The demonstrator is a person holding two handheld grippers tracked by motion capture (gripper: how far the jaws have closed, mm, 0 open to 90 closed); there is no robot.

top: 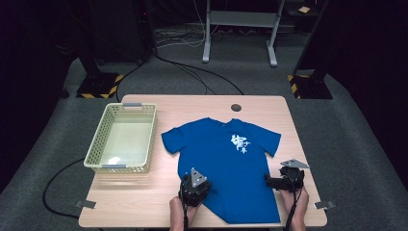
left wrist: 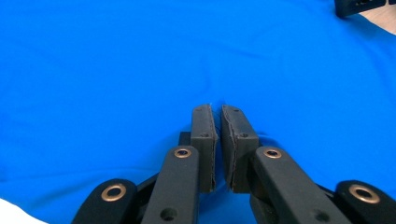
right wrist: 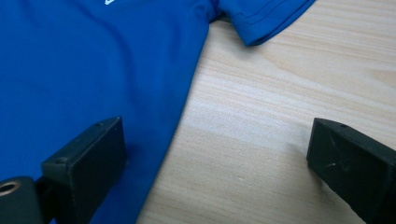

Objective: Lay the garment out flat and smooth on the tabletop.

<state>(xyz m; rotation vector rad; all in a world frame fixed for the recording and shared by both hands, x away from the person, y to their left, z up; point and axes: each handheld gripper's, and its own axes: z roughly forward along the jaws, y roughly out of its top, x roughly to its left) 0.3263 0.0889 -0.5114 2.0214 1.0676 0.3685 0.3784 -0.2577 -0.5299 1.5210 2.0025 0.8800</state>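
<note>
T-shirt [top: 226, 163], blue, lies flat, print up, on the surface [top: 144, 197], just right of the basket [top: 122, 137]. Left hand-held gripper [left wrist: 215, 135] sits on the shirt's lower left, jaws nearly together, pinching a small ridge of fabric. Right hand-held gripper [right wrist: 215, 154] is spread wide, straddling the shirt's right side edge, one jaw over cloth, one over bare wood.

Left hand-held gripper [top: 193, 188] has its jaws closed together, right hand-held gripper [top: 284, 182] gapes wide
</note>
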